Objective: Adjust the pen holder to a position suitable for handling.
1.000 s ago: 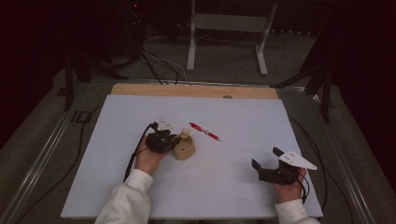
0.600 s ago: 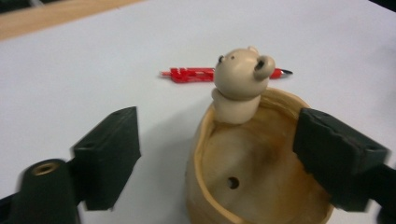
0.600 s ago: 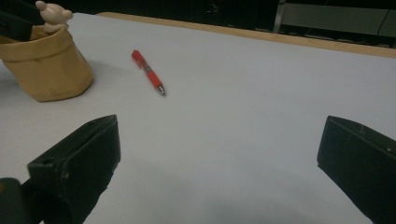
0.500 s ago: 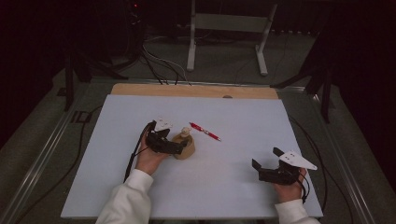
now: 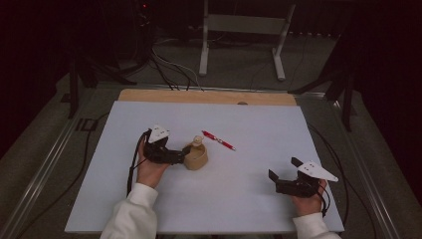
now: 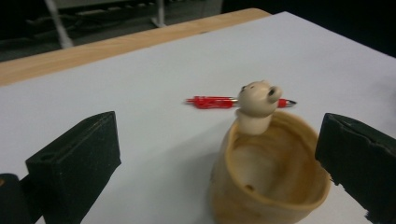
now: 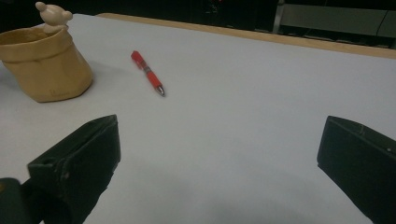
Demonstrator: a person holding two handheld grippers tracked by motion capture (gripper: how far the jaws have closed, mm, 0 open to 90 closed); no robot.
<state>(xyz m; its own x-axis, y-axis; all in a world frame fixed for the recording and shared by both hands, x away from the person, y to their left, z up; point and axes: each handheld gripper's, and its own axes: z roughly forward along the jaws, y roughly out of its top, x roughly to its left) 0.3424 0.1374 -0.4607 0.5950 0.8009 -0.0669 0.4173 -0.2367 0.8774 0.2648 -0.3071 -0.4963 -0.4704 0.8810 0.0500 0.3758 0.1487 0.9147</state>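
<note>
The white counter point(image 5: 249, 199) is evenly lit with soft, faint shadows; the room behind stays dark, and both gripper views look slightly soft.

no legible text, labels, nos.

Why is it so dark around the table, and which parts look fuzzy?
High view: light falls on the white table while the floor and stands behind stay dim. Left gripper view: the cup is a bit soft up close, and the red pen is blurred. Right gripper view: the pen looks sharper, and the near jaws are soft.
</note>
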